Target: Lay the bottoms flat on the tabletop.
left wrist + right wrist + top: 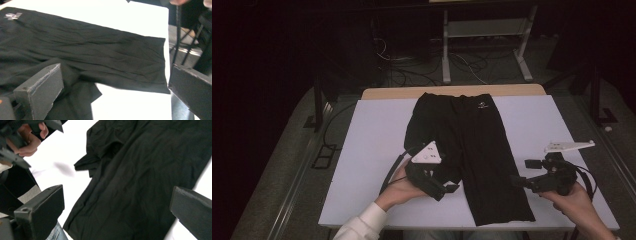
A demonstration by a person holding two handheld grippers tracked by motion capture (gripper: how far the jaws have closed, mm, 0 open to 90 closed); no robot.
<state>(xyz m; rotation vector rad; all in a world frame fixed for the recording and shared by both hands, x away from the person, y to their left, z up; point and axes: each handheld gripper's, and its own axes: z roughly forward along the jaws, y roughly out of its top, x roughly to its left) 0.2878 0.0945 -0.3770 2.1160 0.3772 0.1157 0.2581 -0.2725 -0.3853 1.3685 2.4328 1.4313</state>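
White table against a dark room, cables and a metal frame behind. Black shorts flat mid-table, long axis running away from the person, waistband at the far end. Left leg bunched up and folded over, right leg stretched toward the near edge. Left tool hovering right at that bunched leg, jaws wide, nothing in them. Right tool just off the shorts' right edge, also spread and empty. Left probably the closer one for straightening that fold.

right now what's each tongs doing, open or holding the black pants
left tongs: open, holding nothing, over the black pants.
right tongs: open, holding nothing, beside the pants.
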